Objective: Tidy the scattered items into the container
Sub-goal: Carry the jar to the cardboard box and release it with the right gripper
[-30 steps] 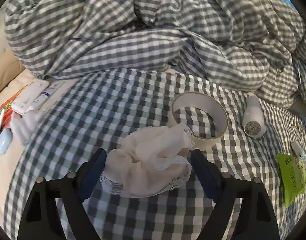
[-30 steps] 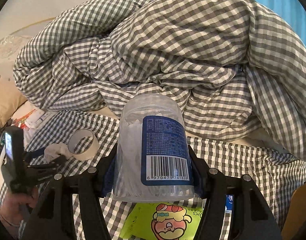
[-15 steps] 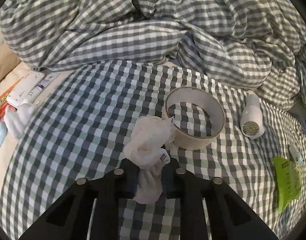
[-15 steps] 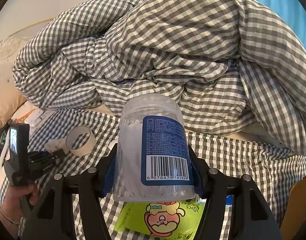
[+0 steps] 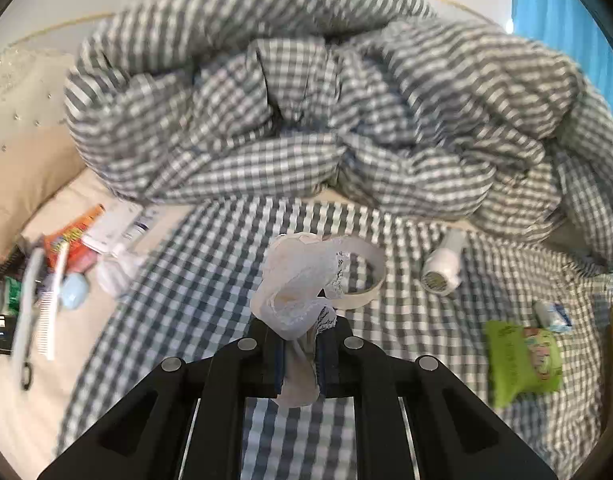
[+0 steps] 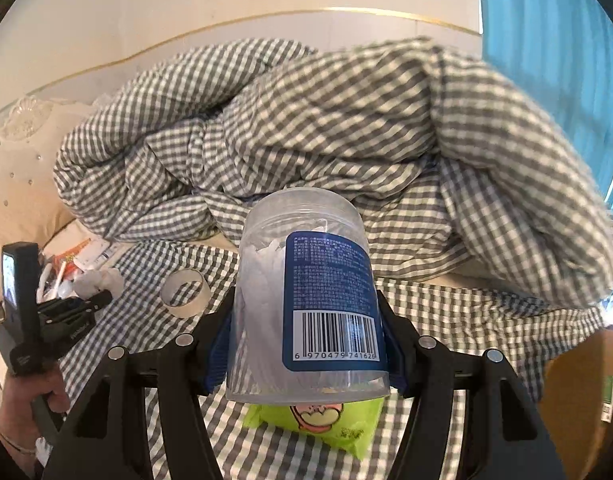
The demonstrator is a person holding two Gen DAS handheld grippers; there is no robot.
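Note:
My left gripper (image 5: 300, 354) is shut on a cream lace-edged cloth (image 5: 296, 288) and holds it above the checked bed sheet, in front of a tape roll (image 5: 362, 280). My right gripper (image 6: 306, 344) is shut on a clear plastic jar with a blue barcode label (image 6: 306, 292), held above a green snack packet (image 6: 326, 424). The left gripper also shows in the right wrist view (image 6: 102, 300), with the tape roll (image 6: 184, 292) beside it. A brown box edge (image 6: 578, 392) is at the right.
A rumpled checked duvet (image 5: 326, 120) fills the back of the bed. A white bottle (image 5: 442, 268), a green packet (image 5: 522, 356) and a small white tube (image 5: 552, 316) lie on the sheet. A comb, orange packet and other small items (image 5: 58, 264) lie at the left by a pillow.
My left gripper closed on the cloth and lifted it off the sheet, tilting up. My right gripper rose a little with the jar.

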